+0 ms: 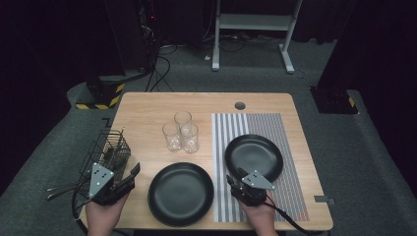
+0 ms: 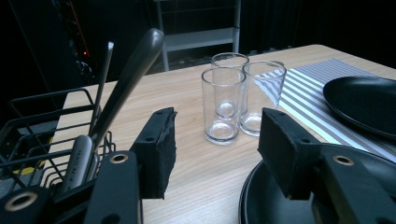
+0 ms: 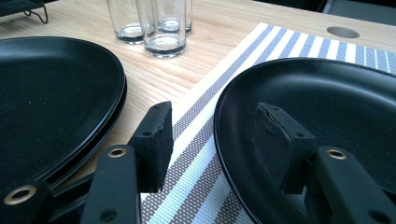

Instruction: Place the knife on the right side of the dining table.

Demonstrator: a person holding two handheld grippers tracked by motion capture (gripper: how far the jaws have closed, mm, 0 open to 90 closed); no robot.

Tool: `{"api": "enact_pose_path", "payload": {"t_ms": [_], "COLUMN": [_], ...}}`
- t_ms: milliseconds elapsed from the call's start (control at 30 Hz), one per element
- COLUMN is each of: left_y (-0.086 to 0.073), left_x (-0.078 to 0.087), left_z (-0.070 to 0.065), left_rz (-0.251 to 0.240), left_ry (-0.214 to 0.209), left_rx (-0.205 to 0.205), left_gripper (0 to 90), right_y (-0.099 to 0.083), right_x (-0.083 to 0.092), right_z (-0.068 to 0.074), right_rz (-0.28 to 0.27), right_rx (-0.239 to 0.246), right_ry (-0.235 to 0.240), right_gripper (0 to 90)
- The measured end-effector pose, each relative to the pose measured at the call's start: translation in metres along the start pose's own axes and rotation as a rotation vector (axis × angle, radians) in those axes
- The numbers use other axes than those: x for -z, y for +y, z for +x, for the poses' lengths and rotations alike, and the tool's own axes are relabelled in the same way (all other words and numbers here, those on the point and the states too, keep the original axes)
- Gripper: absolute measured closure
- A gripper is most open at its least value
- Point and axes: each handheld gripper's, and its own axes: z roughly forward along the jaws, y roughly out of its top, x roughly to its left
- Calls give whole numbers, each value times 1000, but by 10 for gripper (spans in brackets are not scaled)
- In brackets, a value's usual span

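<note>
Three clear glasses (image 1: 180,132) stand together mid-table, also ahead in the left gripper view (image 2: 223,105). One black plate (image 1: 253,157) lies on a striped placemat (image 1: 290,196). Another black plate (image 1: 181,192) lies on the bare wood; in the right gripper view (image 3: 51,102) it looks like two stacked. My left gripper (image 1: 129,176) hovers between the wire cutlery basket (image 1: 109,150) and that plate, open (image 2: 215,135) with nothing between its jaws. My right gripper (image 1: 236,175) is open (image 3: 212,126) and straddles the near rim of the placemat plate (image 3: 327,102) without pressing it.
Cutlery handles (image 2: 130,79) rise from the basket (image 2: 32,140), and utensils (image 1: 61,189) jut past the table's left edge. A round cable hole (image 1: 240,105) sits at the table's far side. A small grey tag (image 1: 324,199) lies near the right front corner.
</note>
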Motion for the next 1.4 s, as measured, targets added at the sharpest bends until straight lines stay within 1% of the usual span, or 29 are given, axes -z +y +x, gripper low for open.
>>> {"api": "enact_pose_path", "payload": {"t_ms": [133, 300, 567, 700, 867, 967, 1033, 1100, 1167, 1233, 1300, 1400], "left_y": [2, 4, 6, 9, 11, 13, 15, 17, 19, 21, 22, 23], "left_x": [1, 3, 7, 8, 9, 10, 11, 11, 12, 12, 12, 10], "left_z": [2, 7, 13, 16, 20, 22, 23, 24, 26, 28, 28, 29], "left_rz": [2, -3, -6, -4, -10, -17, -26, -25, -28, -27, -25, -24], "left_ry": [11, 23, 56, 73, 83, 85, 88, 95, 96, 99, 107, 103], "left_rx": [-3, 7, 15, 19, 26, 27, 24, 19, 28, 27, 15, 19], "left_gripper": [461, 464, 462, 455, 454, 455, 456, 456, 455, 454, 454, 449], "right_y": [0, 0, 1, 1, 1, 1, 0, 0, 0, 0, -1, -2], "right_x": [2, 0, 0, 1, 2, 3, 3, 3, 2, 0, -1, -3], "right_z": [-2, -3, -4, -4, -5, -6, -7, -7, -8, -9, -9, -8], "right_rz": [-5, -6, -8, -13, -14, -14, -12, -10, -10, -10, -8, -1], "right_rx": [-11, -12, -19, -14, -21, -17, -27, -24, -31, -40, -39, -35], "right_ry": [-3, -2, 4, 1, 1, -3, 3, -1, -5, 6, 10, 12], "right_gripper": [473, 471, 472, 472, 471, 469, 470, 491, 496, 493, 491, 490]}}
